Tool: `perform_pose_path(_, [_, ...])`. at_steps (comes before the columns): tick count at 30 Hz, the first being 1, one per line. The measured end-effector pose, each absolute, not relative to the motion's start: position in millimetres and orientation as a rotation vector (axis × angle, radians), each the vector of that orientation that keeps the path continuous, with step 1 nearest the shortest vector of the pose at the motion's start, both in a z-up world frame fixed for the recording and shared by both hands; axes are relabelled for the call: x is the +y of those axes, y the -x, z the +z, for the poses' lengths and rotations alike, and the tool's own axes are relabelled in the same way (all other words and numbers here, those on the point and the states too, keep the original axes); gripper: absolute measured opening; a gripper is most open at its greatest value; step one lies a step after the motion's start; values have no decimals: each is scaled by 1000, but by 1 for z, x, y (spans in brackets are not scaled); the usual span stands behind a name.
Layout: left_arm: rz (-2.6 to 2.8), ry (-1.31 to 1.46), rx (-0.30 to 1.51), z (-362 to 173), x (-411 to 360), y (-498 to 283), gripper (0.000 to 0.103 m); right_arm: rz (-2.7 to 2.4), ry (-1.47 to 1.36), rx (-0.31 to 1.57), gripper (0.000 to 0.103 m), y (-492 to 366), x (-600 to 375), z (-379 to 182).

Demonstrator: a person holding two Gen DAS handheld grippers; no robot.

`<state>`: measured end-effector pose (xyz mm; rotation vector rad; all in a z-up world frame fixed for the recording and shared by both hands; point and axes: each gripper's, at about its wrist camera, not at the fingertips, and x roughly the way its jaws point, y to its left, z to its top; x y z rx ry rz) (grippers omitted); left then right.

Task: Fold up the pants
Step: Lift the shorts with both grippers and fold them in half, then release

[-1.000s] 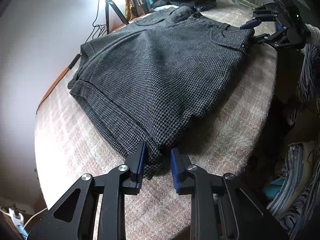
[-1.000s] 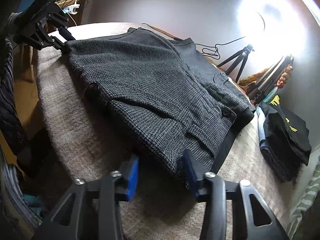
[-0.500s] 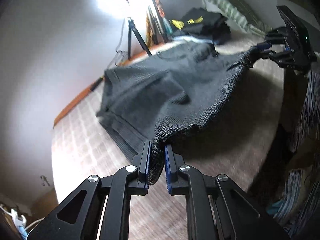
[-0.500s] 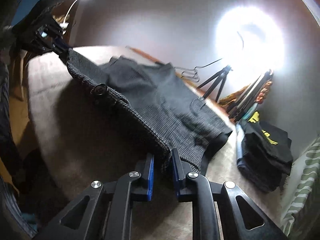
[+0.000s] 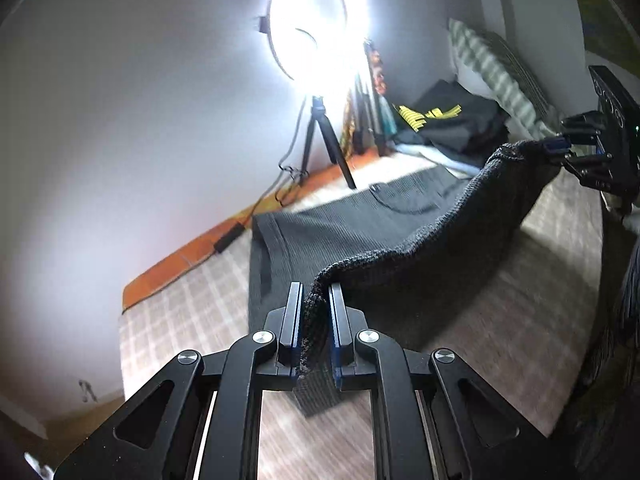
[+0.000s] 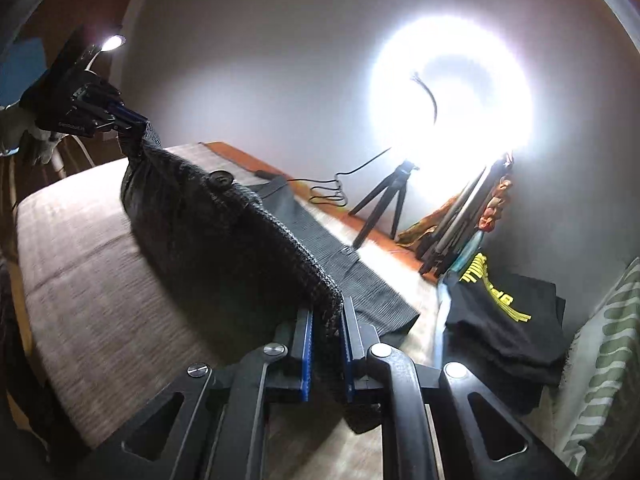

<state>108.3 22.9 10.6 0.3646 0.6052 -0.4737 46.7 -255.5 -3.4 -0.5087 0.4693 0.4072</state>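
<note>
Right hand-held gripper [image 6: 326, 344] clamps pants [image 6: 224, 236] edge, lifted off bed [image 6: 88, 248].

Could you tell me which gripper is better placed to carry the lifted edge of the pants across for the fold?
Neither alone: the left gripper and right gripper each clamp one end of the pants edge, both raised, so both should probably carry together.

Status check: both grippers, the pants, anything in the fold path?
Left gripper shut on pants hem corner. Right gripper shut on waist corner. Near edge lifted, far half flat on the bed. Black clothes pile beside, path open.
</note>
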Motion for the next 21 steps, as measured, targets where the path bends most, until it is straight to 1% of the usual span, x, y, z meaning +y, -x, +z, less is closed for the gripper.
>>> perform_pose_path(6, [-452, -323, 599, 21, 21, -169, 10, 406, 489, 519, 9, -104, -251, 12])
perform_pose_path(12, [-430, -339, 592, 23, 12, -223, 10, 413, 426, 602, 9, -170, -258, 5])
perform_pose_path(17, [-413, -363, 628, 5, -4, -278, 10, 408, 371, 681, 9, -213, -267, -13])
perform_pose_path(21, [-403, -383, 685, -22, -17, -313, 10, 403, 351, 761, 9, -247, -272, -38])
